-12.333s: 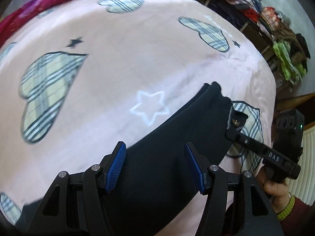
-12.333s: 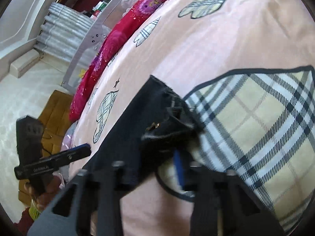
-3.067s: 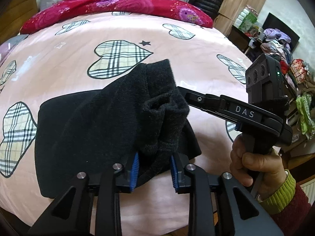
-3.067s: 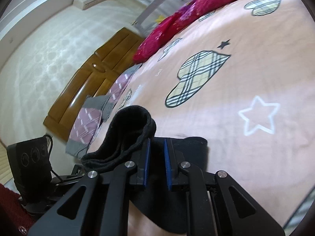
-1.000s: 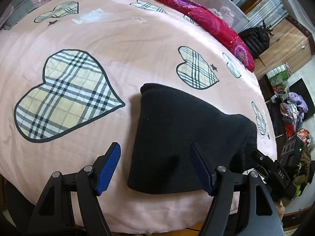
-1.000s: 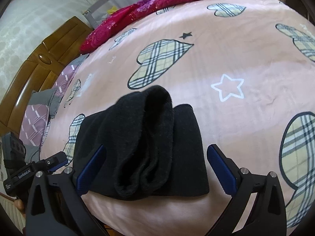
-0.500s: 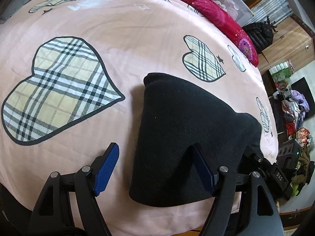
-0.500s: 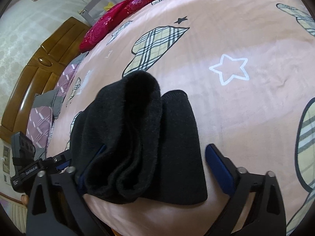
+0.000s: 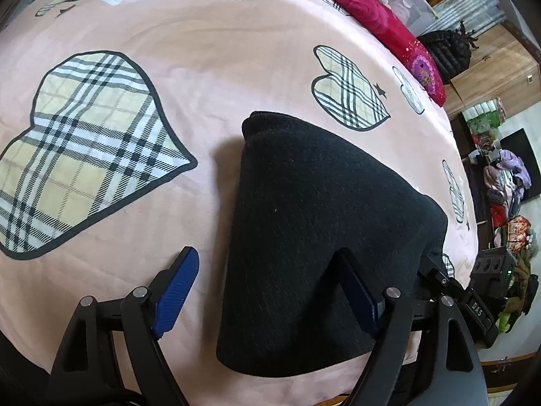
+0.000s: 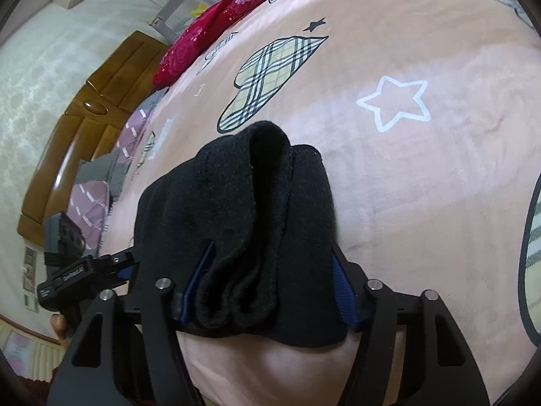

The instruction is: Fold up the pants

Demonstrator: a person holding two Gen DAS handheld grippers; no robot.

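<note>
Black fleecy pants, folded into a thick bundle, are lying on the pink bedspread with plaid heart and star prints, near its front edge. The left gripper is sitting with its blue-padded fingers spread wide, released; one pad is over bare bedspread, the other is pressing into the near corner of the bundle, nothing clamped. In the right wrist view the right gripper is straddling the stacked, rolled edges of the pants, jaws apart, fabric filling the gap between the pads; not squeezed shut, so released too. The left gripper's black body is showing at the bundle's far side, with part of a hand below it. A red floral quilt is lying along the far edge of the bed. A brown wooden headboard is standing beside grey-purple pillows.
</note>
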